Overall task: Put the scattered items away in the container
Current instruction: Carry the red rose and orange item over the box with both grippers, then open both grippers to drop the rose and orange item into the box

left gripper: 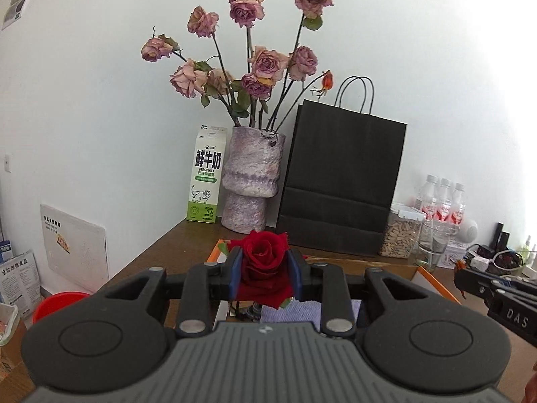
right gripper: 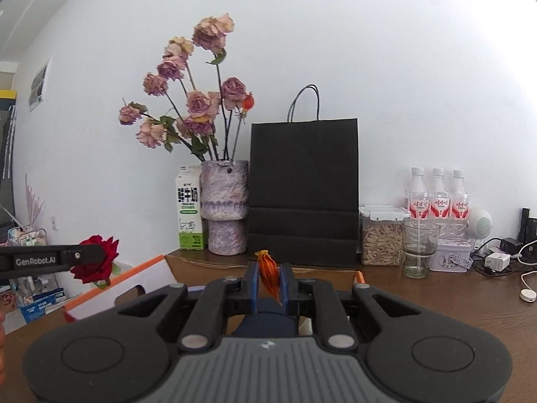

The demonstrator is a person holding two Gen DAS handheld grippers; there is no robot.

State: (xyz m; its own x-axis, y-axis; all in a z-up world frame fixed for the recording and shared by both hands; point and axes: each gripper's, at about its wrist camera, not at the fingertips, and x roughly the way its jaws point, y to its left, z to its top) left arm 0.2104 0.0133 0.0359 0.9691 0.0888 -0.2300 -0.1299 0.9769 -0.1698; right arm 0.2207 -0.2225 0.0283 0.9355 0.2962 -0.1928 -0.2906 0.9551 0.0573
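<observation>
My left gripper (left gripper: 265, 270) is shut on a red rose (left gripper: 263, 257) and holds it above an open cardboard box with orange-edged flaps (left gripper: 436, 280). The rose also shows at the left of the right wrist view (right gripper: 97, 258), in the left gripper. My right gripper (right gripper: 268, 278) is shut on a dried orange flower (right gripper: 268, 270) and holds it over the same box (right gripper: 134, 280). The right gripper shows at the right edge of the left wrist view (left gripper: 461, 277). Blue cloth (left gripper: 288, 312) lies inside the box.
On the brown table (right gripper: 453, 305) by the wall stand a milk carton (left gripper: 206, 176), a vase of dried pink roses (left gripper: 250, 181), a black paper bag (left gripper: 340, 184), a seed jar (right gripper: 381, 235), a glass (right gripper: 418, 247), three bottles (right gripper: 436, 198) and chargers (right gripper: 496, 260).
</observation>
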